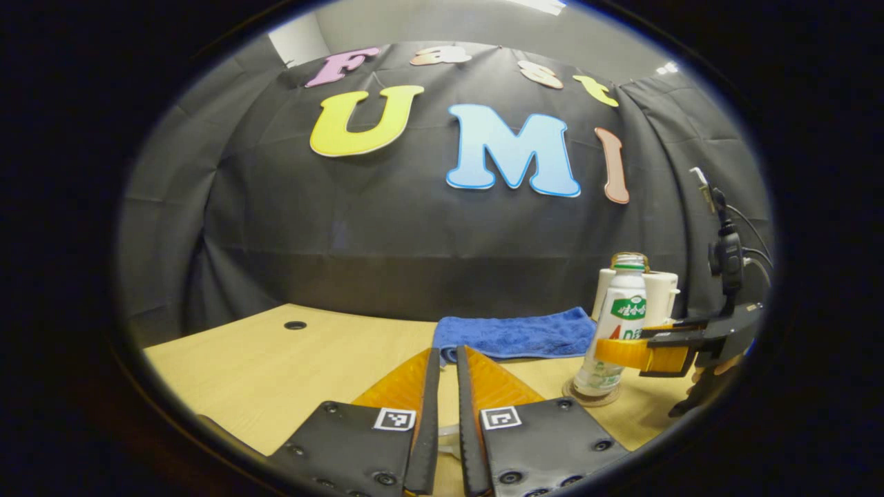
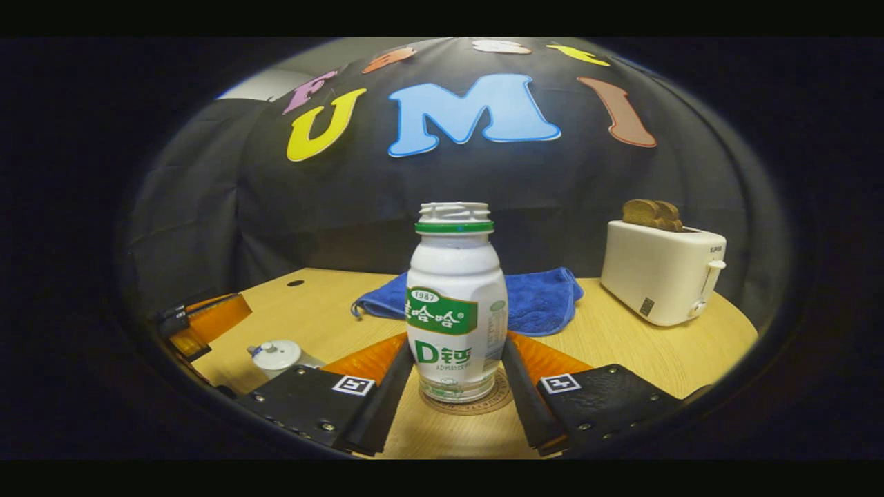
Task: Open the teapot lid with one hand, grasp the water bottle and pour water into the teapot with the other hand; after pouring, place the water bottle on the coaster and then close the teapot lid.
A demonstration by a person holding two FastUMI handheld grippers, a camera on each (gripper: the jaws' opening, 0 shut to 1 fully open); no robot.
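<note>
The white water bottle with a green label and no cap stands upright on the round coaster. My right gripper is shut on its lower body, one finger pressing each side. In the left gripper view the bottle and coaster stand at the right, held by the right gripper. The white teapot sits low at the left, lid resting on it. Behind it, at the far left, is the left gripper. That left gripper has its fingers nearly together and holds nothing.
A blue towel lies on the wooden table behind the bottle. A white toaster with bread in it stands at the back right. A small round hole marks the table's far left. A person's hand holds the right gripper.
</note>
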